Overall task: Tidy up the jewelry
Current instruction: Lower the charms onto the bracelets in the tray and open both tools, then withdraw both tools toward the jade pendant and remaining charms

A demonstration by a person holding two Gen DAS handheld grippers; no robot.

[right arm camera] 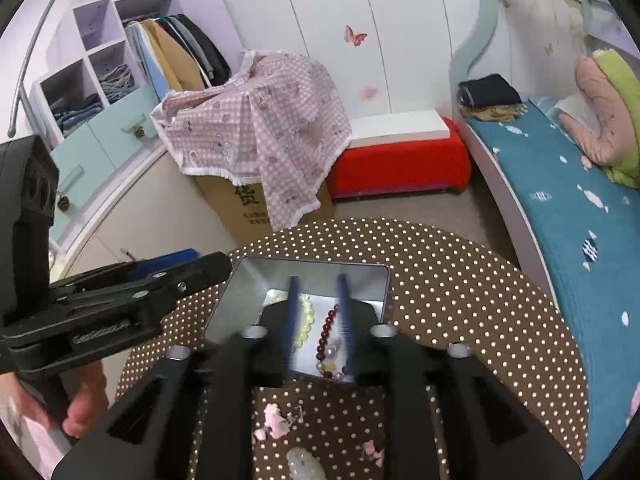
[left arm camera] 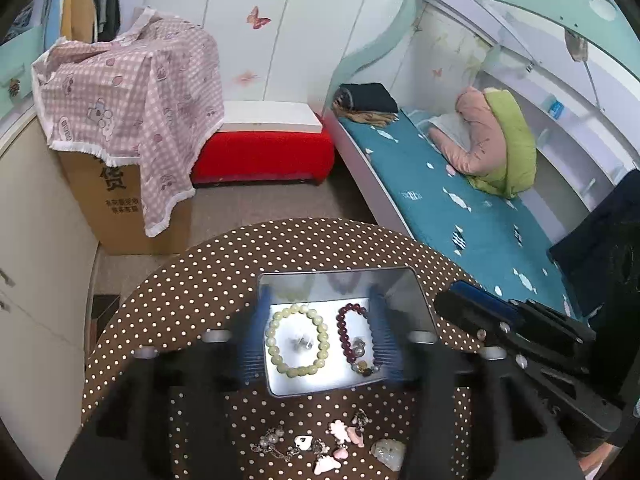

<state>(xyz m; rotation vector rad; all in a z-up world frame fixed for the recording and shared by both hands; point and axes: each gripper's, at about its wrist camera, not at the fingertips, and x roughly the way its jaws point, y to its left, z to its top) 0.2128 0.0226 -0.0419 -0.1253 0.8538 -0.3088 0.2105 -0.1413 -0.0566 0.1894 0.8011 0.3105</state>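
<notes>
left gripper (left arm camera: pixel 316 340): part open, empty | right gripper (right arm camera: pixel 318 320): part open, empty | bead bracelets (left arm camera: pixel 298 342) in tin tray (left arm camera: pixel 420 300), table centre | loose charms (left arm camera: pixel 340 444) at table's near edge, nearer than the tray, beneath both grippers

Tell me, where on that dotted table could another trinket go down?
The tablecloth is bare left of the tray, and on the far rim behind it. Inside the tray, a strip behind the pale bracelet and the dark bracelet is free. The near edge is crowded with charms.
</notes>
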